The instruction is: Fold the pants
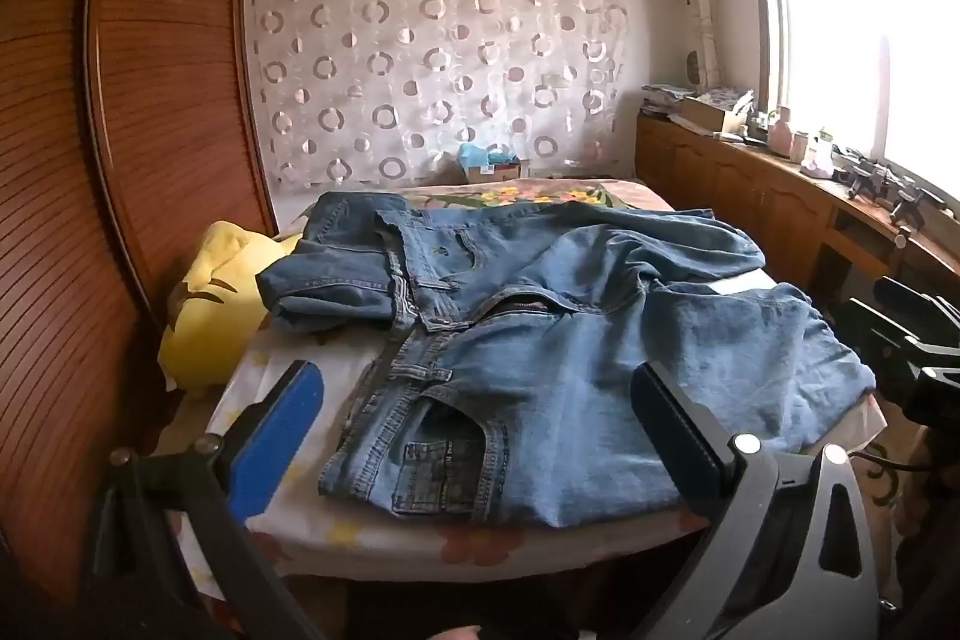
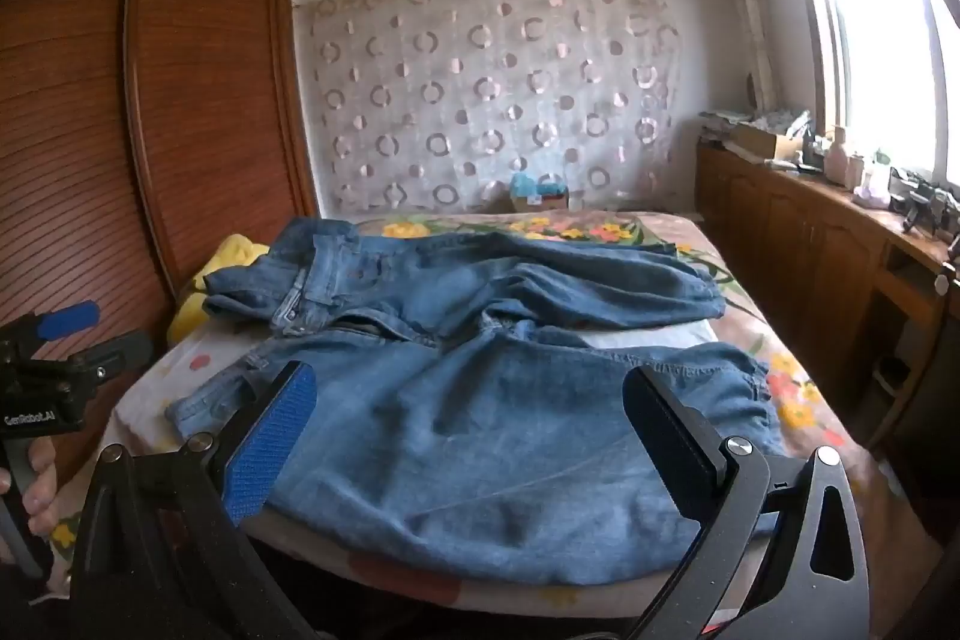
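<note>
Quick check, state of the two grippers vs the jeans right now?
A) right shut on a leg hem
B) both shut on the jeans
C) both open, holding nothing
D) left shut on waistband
C: the left gripper and right gripper both stand wide open short of the jeans, which lie unfolded on the bed.

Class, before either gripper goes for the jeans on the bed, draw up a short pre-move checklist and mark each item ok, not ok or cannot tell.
1. Left gripper open, nothing between its pads: ok.
2. Right gripper open, nothing between its pads: ok.
3. Jeans lying flat for folding: not ok, rumpled, legs spread apart.
4. Waistband in view: ok.
5. Yellow cloth apart from the jeans: not ok, the jeans overlap it.
6. Far leg hem reachable: cannot tell.
</note>
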Motion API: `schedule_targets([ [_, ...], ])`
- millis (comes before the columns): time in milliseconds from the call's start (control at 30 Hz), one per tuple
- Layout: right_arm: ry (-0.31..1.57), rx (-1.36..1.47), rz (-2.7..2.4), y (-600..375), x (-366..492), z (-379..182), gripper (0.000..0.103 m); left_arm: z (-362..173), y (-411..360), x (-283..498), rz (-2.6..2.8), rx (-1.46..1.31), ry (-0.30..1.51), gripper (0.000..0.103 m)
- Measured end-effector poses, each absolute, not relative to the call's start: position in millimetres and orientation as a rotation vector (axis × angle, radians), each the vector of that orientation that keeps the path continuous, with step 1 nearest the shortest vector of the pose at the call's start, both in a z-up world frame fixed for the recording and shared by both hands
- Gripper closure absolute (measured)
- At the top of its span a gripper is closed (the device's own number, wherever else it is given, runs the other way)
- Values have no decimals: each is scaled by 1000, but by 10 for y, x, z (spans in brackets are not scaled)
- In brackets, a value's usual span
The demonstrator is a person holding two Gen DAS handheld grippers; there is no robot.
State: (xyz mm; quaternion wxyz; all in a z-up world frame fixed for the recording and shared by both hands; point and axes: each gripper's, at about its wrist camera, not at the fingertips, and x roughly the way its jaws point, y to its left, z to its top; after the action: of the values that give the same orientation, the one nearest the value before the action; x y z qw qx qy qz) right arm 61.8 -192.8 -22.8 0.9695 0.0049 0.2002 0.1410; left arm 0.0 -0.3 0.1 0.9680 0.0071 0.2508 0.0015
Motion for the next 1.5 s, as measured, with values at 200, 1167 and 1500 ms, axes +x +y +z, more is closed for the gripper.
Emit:
schedule_targets([
  [200,411,10,282,-1940,625,-239,0,2,-5,-2,7,17,503,0],
  [1167,411,21,280,-1951,612,-234,0,2,-6,-2,5,16,501,0],
  [1500,411,20,282,-1951,605,-227,0,1,-5,-2,5,15,499,0],
])
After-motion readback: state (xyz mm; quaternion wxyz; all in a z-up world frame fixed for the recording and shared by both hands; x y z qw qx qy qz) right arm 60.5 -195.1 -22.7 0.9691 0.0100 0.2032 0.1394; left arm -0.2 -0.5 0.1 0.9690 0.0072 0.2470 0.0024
